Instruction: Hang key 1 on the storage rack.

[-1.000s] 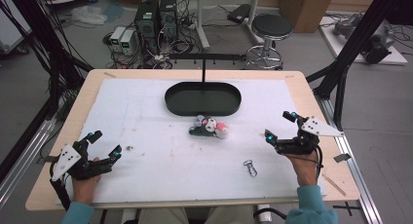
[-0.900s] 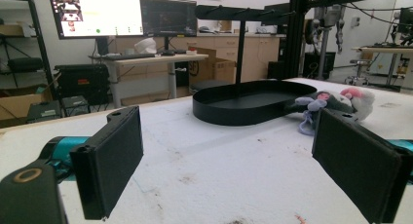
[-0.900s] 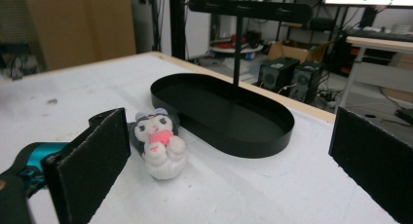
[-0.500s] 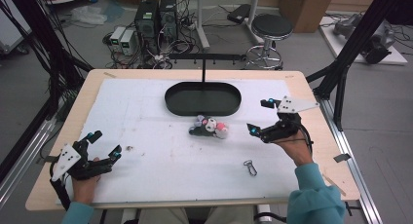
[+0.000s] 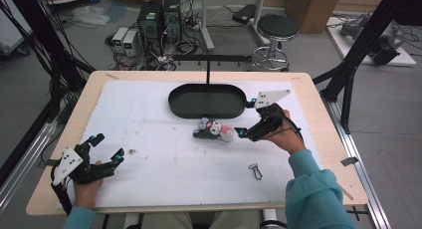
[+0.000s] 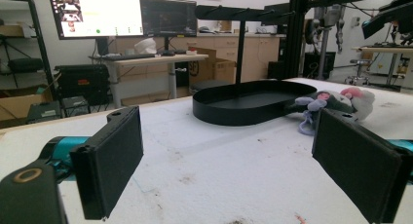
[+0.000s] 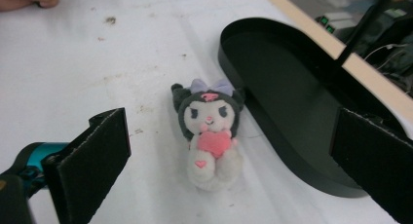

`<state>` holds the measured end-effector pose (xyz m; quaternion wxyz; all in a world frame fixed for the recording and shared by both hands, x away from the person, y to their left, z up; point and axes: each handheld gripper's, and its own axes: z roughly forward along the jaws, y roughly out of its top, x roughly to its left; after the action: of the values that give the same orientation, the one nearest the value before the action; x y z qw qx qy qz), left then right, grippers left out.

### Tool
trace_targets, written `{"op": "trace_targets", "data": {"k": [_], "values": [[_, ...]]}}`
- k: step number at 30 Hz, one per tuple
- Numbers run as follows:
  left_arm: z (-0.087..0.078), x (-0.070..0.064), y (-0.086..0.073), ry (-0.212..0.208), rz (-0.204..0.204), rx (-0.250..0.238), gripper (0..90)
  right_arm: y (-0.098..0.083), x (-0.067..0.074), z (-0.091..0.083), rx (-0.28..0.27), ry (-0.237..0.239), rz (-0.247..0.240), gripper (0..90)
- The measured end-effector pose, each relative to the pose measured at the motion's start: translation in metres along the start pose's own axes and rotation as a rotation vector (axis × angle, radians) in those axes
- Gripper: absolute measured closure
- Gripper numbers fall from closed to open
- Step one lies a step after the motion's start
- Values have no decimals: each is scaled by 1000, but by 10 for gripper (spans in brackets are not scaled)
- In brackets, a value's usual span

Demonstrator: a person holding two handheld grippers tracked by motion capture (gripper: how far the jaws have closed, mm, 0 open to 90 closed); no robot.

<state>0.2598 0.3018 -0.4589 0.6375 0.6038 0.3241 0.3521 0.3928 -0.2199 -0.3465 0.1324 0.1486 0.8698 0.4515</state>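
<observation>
Across the wooden table [image 5: 318, 119] lies a white mat [image 5: 164, 154], covering most of the top; its near edge is cut off by the person's sleeves at 6 o'clock in the high view.

Item: black oval tray [image 5: 206, 100], at 12 o'clock on the mat, empty as far as the pictures show. A thin black post rises at its far rim; the foot of the post is hard to make out. In the right gripper view the tray [image 7: 292, 102] is cropped at the lower right by one jaw.

Item: right gripper [image 5: 242, 132], at 3 o'clock of the mat's centre, jaws spread wide and holding nothing, tips just beside the toy. A grey three-cornered plate sits on top.

Item: left gripper [image 5: 107, 152], at 8 o'clock, jaws likewise spread apart and empty, well apart from the toy.

Item: small plush doll [image 5: 215, 131], lying on the mat just in front of the tray, at 6 o'clock from it. In the right gripper view the doll [image 7: 210, 131] shows a dark hood, lilac bow and pink heart, between the two jaws but touched by neither. In the left gripper view it [image 6: 336, 103] is partly hidden behind the right-hand jaw.

Item: small metal clip [image 5: 256, 171], at 5 o'clock; its exact form is too small to tell.
</observation>
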Motion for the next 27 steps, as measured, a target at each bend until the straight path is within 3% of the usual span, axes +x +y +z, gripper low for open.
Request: {"op": "trace_targets", "data": {"k": [6,11,17,20,27], "values": [[0,0,0,0,-2,0,118,10,-4,15,37,34,1,7],[0,0,0,0,-1,0,118,18,-8,29,110,56,-16,7],[0,0,0,0,-2,0,118,18,-11,42,164,74,-27,7],[0,0,0,0,-2,0,117,16,-13,52,250,74,-44,7],[0,0,0,1,0,0,118,11,-17,60,307,77,-41,7]]}}
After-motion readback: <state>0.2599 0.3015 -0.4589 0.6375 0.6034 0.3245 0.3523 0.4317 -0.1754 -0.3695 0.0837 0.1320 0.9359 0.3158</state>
